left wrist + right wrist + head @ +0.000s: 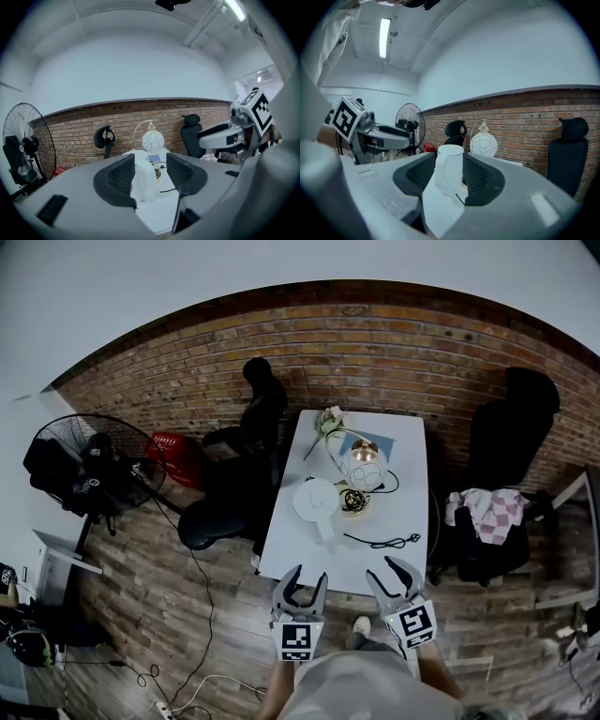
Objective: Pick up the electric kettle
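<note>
- Brick wall [375,343] runs behind a white desk [291,554] that stands on a wooden floor [141,615]. A black chair [258,409] stands at the desk's 10 o'clock and another black chair [511,427] at its 2 o'clock.
- On the desk, a little toward 9 o'clock of its middle, the white electric kettle [316,500] stands upright with its long axis vertical. Its lid is on, so its inside is hidden. Its handle points to about 6 o'clock in the head view, toward the person.
- Just beside the kettle at 3 o'clock sits a small round bowl [354,502] with something dark in it that I cannot make out.
- A white globe lamp [364,466] stands at the kettle's 1 o'clock, and a flower [330,420] lies at the desk's 12 o'clock end.
- A black cable [380,541] lies loose at the kettle's 5 o'clock.
- A standing fan [94,465] and a red basket [178,457] are on the floor at the desk's 9 o'clock; what the basket holds cannot be told.
- The left gripper [302,579] hangs at the desk's 6 o'clock edge, jaws spread and pinching nothing.
- The right gripper [394,576] hangs beside it, jaws likewise apart and empty. Each gripper view frames the kettle in the gap between its jaws, well apart from them.
</note>
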The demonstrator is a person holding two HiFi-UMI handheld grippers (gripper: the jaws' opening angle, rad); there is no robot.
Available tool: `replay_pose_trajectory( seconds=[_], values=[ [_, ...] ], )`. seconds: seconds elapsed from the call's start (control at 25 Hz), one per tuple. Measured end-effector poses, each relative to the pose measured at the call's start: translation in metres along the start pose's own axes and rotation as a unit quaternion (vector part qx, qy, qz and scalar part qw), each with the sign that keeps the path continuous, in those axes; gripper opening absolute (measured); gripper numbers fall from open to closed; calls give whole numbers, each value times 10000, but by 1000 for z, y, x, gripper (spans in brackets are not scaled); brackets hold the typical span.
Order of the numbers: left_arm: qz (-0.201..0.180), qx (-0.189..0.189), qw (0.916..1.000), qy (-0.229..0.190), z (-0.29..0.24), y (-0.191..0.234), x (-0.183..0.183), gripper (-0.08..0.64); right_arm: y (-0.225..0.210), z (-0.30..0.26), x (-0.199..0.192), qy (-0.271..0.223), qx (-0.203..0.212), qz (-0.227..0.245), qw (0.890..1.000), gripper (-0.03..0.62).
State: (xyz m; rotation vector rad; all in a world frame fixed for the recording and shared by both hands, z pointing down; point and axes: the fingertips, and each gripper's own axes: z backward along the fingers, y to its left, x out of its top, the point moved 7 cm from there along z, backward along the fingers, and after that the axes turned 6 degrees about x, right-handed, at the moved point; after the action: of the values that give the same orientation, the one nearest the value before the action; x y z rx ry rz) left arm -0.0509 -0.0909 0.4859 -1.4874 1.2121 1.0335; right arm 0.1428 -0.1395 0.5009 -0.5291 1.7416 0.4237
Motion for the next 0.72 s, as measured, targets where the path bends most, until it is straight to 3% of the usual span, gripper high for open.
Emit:
replay_pose_trajectory(
  seconds=[0.4,0.72],
  values=[
    [9,240,9996,142,-30,-11,4,212,-39,-16,3,-192,308,218,9991,178],
    [16,344,9990,293,-42,-10,1,212,-46,-28,1,-133,395,76,9991,178]
  ],
)
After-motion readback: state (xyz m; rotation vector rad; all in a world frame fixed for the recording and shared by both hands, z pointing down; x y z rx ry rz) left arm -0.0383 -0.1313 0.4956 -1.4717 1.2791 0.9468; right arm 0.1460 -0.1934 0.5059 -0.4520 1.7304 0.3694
